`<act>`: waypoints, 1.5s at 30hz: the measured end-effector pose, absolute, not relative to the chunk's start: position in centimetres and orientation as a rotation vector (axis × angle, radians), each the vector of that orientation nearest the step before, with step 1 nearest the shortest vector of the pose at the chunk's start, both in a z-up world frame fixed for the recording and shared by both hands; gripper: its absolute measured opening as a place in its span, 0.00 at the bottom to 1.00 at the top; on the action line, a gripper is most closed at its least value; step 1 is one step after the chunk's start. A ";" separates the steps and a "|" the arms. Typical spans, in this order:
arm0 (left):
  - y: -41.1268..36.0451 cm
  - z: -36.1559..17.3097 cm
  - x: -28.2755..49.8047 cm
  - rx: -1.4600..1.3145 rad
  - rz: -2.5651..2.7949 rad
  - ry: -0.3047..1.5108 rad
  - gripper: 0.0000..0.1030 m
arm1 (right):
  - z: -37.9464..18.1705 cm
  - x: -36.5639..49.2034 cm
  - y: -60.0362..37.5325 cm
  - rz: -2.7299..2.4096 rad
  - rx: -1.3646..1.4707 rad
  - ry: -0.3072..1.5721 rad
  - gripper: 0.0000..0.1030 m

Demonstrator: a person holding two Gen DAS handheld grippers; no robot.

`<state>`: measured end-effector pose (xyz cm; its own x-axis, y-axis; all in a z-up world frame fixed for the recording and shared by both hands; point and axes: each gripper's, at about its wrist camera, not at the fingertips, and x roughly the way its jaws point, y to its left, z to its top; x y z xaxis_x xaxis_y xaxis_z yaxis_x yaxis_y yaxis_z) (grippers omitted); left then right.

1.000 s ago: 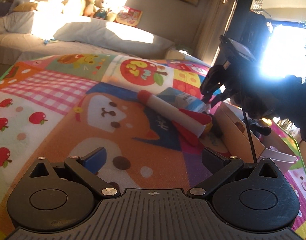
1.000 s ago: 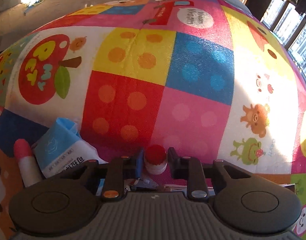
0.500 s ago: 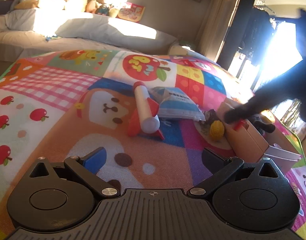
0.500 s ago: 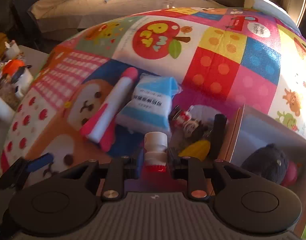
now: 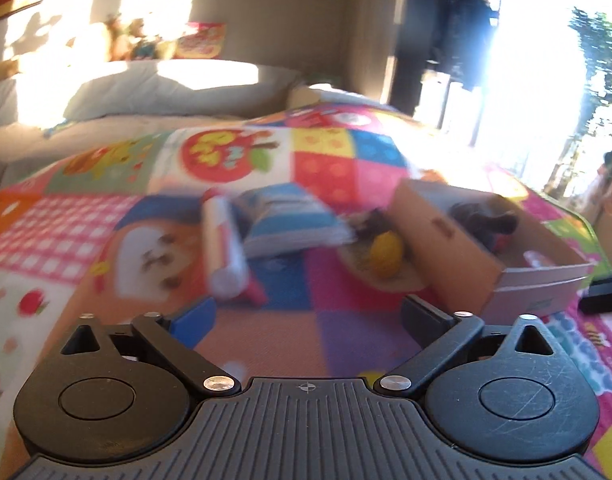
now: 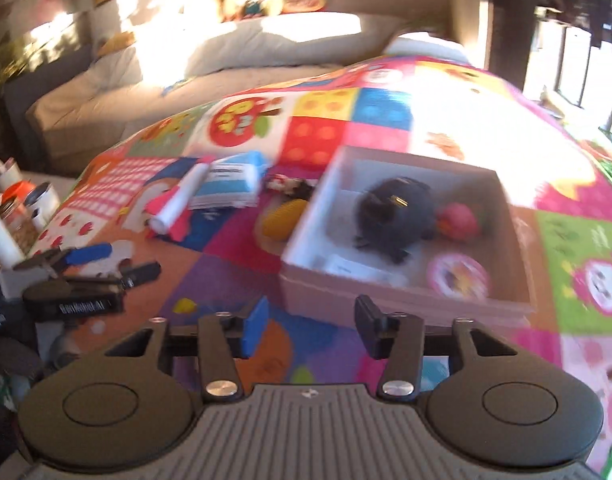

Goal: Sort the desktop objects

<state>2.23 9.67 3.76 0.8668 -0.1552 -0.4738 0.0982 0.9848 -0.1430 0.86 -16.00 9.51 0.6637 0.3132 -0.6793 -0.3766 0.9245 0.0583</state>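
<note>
- Both grippers empty. Right gripper (image 6: 310,328): jaws parted, nothing between them, held above the play mat (image 6: 233,264) just short of the near wall of the cardboard box (image 6: 406,292).
- Left gripper (image 5: 308,320): jaws wide apart, empty, low over the mat, pointing towards the unsorted pile.
- Box already holds a dark plush toy (image 6: 394,212), a red ball (image 6: 458,220) and a round pink tin (image 6: 458,276).
- Still out on the mat, left of the box: white-and-red tube (image 6: 181,200), blue tissue pack (image 6: 229,180), yellow corn-shaped toy (image 6: 283,216) touching the box wall, and a small dark item (image 6: 285,184) behind it, too blurred to name.
- Judgement: next pick is probably the corn toy, nearest the box. Approach from the open side, away from the box wall, so a finger has room; close across its narrow width.
- Frames are motion-blurred; slow the hand before closing.
</note>
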 end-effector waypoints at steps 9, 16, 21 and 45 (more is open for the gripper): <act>2.1 3.5 11.4 0.108 -0.308 0.580 0.57 | 6.6 -3.2 -20.6 0.295 -0.076 0.703 0.67; 1.8 2.1 11.8 0.171 -0.269 0.610 0.27 | 5.1 -3.8 -23.0 0.233 0.014 0.714 0.77; 4.1 4.1 5.9 0.097 -0.307 0.600 0.27 | 4.8 -4.2 -22.7 0.255 0.011 0.708 0.82; 10.2 2.3 -3.6 0.036 -0.083 0.681 0.61 | 3.1 -3.5 -9.5 0.538 -0.279 0.731 0.31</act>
